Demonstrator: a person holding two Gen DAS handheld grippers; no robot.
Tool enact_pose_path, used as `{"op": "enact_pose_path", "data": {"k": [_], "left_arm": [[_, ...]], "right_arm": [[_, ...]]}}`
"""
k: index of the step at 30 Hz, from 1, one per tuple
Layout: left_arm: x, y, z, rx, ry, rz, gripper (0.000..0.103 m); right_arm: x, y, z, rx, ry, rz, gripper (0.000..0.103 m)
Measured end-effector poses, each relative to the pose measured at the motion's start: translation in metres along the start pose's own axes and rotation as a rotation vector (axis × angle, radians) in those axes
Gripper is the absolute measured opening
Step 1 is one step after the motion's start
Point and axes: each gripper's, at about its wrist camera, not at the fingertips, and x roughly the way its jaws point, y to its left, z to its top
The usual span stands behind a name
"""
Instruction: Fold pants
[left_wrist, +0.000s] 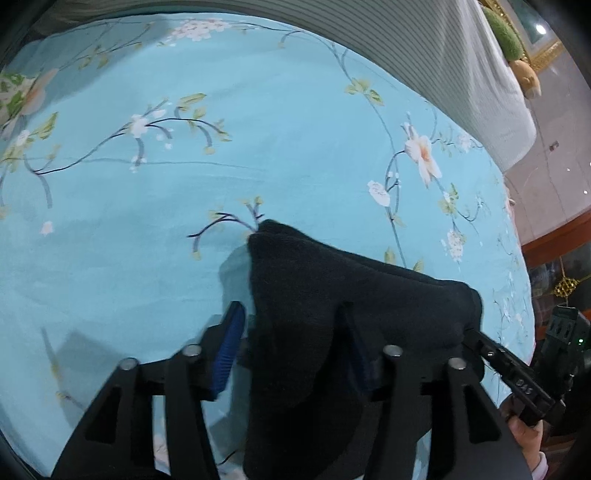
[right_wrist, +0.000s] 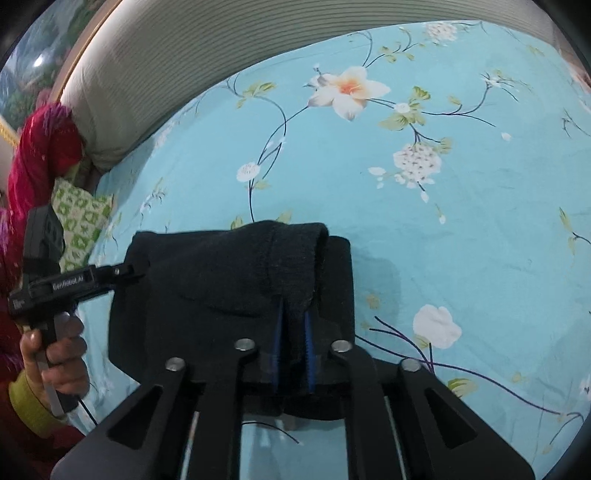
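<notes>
Black pants (left_wrist: 354, 314), already bunched into a thick folded bundle, are held up over the bed sheet (left_wrist: 184, 166) btwn both tools.

L tool (left_wrist: 291, 343): fingers stand fairly wide apart. The blue-ribbed L pad (left_wrist: 229, 350) is bare, w/ a gap of sheet showing btwn it and the cloth. The other finger is draped by the fabric, which hangs over it and down past the tool body. Can't tell from this view if anything is actually pinched. In the R wrist view the same tool (right_wrist: 129, 271) comes in from the side and its tip meets the pants' edge (right_wrist: 221, 280), w/ the person's hand (right_wrist: 55, 354) on its handle.

R tool (right_wrist: 293, 343): fingers nearly together, blue pads clamped on a narrow fold of the black cloth running straight up btwn them. In the L wrist view the R tool (left_wrist: 480, 338) reaches the pants' far corner.

Sheet is light blue w/ white and peach flowers and thin dark branches. A grey ribbed pillow (right_wrist: 184, 48) lies along the head end. Beside it sit a green-and-white patterned cloth (right_wrist: 81, 221) and a magenta fabric (right_wrist: 44, 147). A green plush item (left_wrist: 506, 37) rests past the pillow in the L view.
</notes>
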Motion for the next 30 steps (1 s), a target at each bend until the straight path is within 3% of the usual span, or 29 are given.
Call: {"op": "enact_pose_path", "data": {"k": [1,5,8,10,17,20,24,27,30], "left_arm": [[-0.003,0.002,-0.001,-0.005,0.001,0.001,0.058],[-0.014,0.011,-0.007,-0.046,0.020,-0.011,0.064],[-0.019,0.016,-0.013,-0.066,0.029,-0.026,0.068],[-0.020,0.016,-0.017,-0.073,0.043,-0.035,0.070],[-0.012,0.009,-0.030,-0.052,0.085,-0.025,0.077],[-0.005,0.009,-0.037,-0.033,0.092,-0.011,0.079],[0.001,0.009,-0.042,-0.018,0.086,-0.014,0.079],[0.007,0.010,-0.040,-0.012,0.087,-0.002,0.079],[0.014,0.009,-0.037,-0.019,0.094,-0.023,0.072]], "right_arm": [[-0.004,-0.001,0.001,0.006,-0.005,-0.009,0.036],[-0.023,-0.009,-0.001,0.069,-0.039,-0.043,0.052],[-0.029,-0.013,0.002,0.129,-0.058,0.012,0.061],[-0.029,-0.011,0.003,0.142,-0.066,0.033,0.075],[-0.001,-0.005,-0.004,0.150,0.014,0.074,0.076],[0.016,-0.010,-0.017,0.093,0.078,0.003,0.074],[0.018,-0.040,-0.028,0.191,0.068,0.121,0.068],[0.019,-0.039,-0.027,0.176,0.062,0.134,0.067],[0.020,-0.038,-0.026,0.179,0.061,0.156,0.065]]}}
